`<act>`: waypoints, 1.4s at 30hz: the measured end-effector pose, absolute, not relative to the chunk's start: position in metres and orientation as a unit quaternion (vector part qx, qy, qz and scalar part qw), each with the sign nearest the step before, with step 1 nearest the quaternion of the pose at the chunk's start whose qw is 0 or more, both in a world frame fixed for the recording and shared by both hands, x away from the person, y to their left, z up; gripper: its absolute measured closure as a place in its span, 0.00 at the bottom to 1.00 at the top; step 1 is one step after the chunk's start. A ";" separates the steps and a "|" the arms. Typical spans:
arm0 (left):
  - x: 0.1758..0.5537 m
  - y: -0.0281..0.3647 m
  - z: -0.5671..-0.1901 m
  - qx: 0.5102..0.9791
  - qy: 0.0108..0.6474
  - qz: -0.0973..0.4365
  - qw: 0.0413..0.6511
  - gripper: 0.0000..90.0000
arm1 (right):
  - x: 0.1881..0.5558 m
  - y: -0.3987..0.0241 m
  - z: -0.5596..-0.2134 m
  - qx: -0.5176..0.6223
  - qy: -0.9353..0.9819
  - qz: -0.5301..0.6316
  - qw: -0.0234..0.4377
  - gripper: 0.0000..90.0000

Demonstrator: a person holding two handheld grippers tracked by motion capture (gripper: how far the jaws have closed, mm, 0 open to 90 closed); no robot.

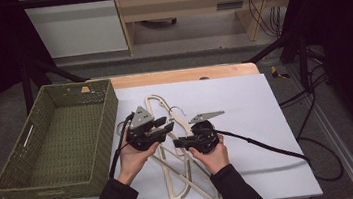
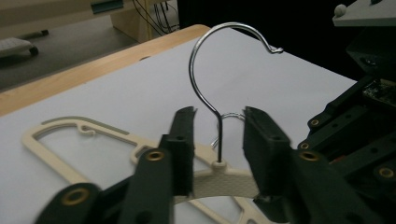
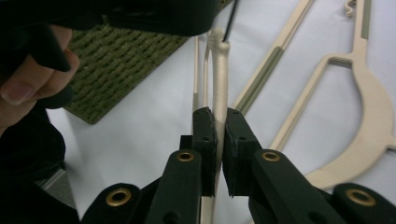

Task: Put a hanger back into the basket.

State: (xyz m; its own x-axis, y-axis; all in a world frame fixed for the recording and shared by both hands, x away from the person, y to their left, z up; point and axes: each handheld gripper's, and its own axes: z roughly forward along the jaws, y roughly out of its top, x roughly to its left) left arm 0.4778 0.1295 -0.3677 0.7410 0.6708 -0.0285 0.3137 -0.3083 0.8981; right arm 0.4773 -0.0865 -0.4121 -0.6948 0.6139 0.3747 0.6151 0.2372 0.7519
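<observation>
A cream hanger (image 3: 219, 56) with a metal hook (image 2: 205, 56) is held edge-up above the white board (image 1: 246, 106). My right gripper (image 3: 219, 114) is shut on its thin arm, pads pressed to both sides. My left gripper (image 2: 218, 116) is open, its jaws standing either side of the hook's stem just above the hanger's neck (image 2: 229, 179), with gaps on both sides. In the high view the left gripper (image 1: 166, 124) and the right gripper (image 1: 179, 142) meet at the middle of the board, close together.
A green woven basket (image 1: 111, 117) stands at the board's left edge, with nothing in it. More cream hangers (image 1: 178, 179) lie flat on the board under and around the hands, one (image 3: 364, 93) to the right of my right jaws. Cables (image 1: 271, 149) trail right.
</observation>
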 end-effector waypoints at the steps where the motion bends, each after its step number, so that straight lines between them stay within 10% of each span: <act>1: 0.473 0.137 -0.363 0.785 0.311 0.197 0.498 0.53 | 0.476 -0.088 -0.409 -0.388 -0.784 -0.485 0.006 0.96; 8: 0.460 0.158 -0.351 0.790 0.296 0.182 0.504 0.26 | 0.466 -0.095 -0.399 -0.379 -0.792 -0.479 -0.004 0.97; 23: 0.447 0.163 -0.358 0.832 0.248 0.160 0.469 0.19 | 0.445 -0.128 -0.366 -0.272 -0.825 -0.496 -0.009 0.97; 42: 0.441 0.130 -0.376 0.891 0.152 0.110 0.413 0.75 | 0.433 -0.129 -0.369 -0.208 -0.857 -0.470 0.023 0.97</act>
State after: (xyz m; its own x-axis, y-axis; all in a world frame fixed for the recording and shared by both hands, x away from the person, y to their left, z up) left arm 0.4411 0.1305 -0.3762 0.9292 0.3627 0.0706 0.1807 -0.6126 0.7694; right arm 0.4328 -0.1290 -0.3686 -0.9122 0.3360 0.2344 0.3783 0.4715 0.7966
